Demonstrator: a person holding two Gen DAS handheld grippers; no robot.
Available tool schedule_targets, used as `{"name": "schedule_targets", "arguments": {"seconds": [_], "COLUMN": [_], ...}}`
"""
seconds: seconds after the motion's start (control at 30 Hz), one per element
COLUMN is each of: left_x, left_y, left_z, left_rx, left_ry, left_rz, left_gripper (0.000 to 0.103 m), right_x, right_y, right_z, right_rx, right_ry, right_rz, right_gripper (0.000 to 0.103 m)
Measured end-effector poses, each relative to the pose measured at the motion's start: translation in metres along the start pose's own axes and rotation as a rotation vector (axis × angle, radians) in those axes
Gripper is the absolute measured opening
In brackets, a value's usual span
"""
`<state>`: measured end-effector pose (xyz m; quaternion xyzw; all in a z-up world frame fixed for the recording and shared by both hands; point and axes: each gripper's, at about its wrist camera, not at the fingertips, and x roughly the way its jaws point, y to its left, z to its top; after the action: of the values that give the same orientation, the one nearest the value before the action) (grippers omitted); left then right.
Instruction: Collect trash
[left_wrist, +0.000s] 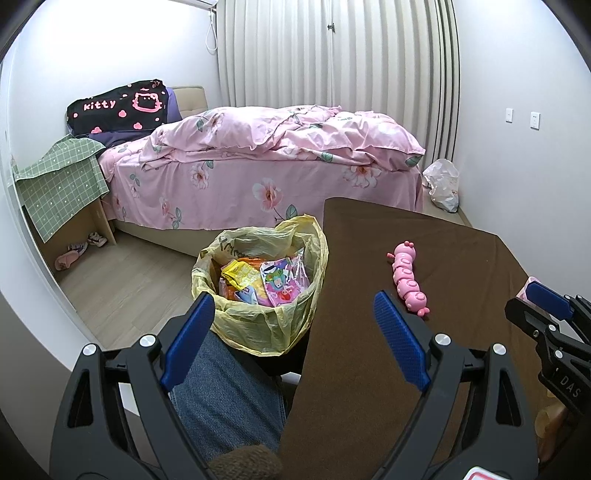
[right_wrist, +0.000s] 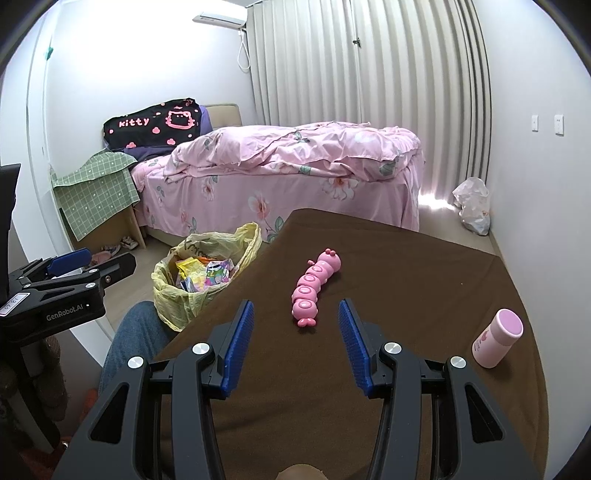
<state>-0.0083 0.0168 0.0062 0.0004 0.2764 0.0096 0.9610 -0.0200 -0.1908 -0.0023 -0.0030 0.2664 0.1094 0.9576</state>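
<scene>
At the far left, a low stand draped with a green checked cloth (left_wrist: 62, 177) is seen against the wall, with shoes (left_wrist: 79, 249) tucked beneath it. Beside it the bed (left_wrist: 258, 177) is spread with pink flowered bedding, and bare wood floor (left_wrist: 129, 288) is left open between the bed and the near wall.

The bin (left_wrist: 258, 317) is lined with a yellow bag (right_wrist: 218, 240) and stands on the floor just off the table's left edge. It is partly filled with trash (left_wrist: 266, 280) — bright snack wrappers and a clear pink packet — lying well below the bag's rim. A leg in blue jeans (left_wrist: 225, 391) is seen just in front of the bin.

The left gripper (left_wrist: 295, 332) is held with its jaws spread wide; nothing is gripped, and bin and table edge alike are framed in the gap. The right gripper (right_wrist: 295, 332) is likewise open to a moderate width and empty, poised over the table (right_wrist: 406, 266).

On the brown tabletop a pink caterpillar toy (right_wrist: 314, 288) is laid lengthwise, its tail just ahead of the right gripper's tips but not touched. Clear cloth is left around it on every side. Further right, near the table's right edge, a pink bottle (right_wrist: 496, 338) is stood tilted — well apart from the toy.

On the floor at the far right, a white plastic bag (right_wrist: 472, 206) is slumped against the wall by the curtain (right_wrist: 369, 74); its contents cannot be made out.
</scene>
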Motion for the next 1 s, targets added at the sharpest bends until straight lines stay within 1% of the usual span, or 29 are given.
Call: {"name": "schedule_targets", "arguments": {"seconds": [1.0], "left_x": [0.0019], "left_y": [0.004], "left_z": [0.0011], "left_rx": [0.001], "left_ry": [0.002], "left_rz": [0.001], "left_gripper": [0.084], "right_x": [0.0009], "right_y": [-0.0003], "right_z": [0.0032], "right_rx": [-0.005], "right_ry": [-0.002], "right_rz": [0.005], "right_gripper": [0.045]}}
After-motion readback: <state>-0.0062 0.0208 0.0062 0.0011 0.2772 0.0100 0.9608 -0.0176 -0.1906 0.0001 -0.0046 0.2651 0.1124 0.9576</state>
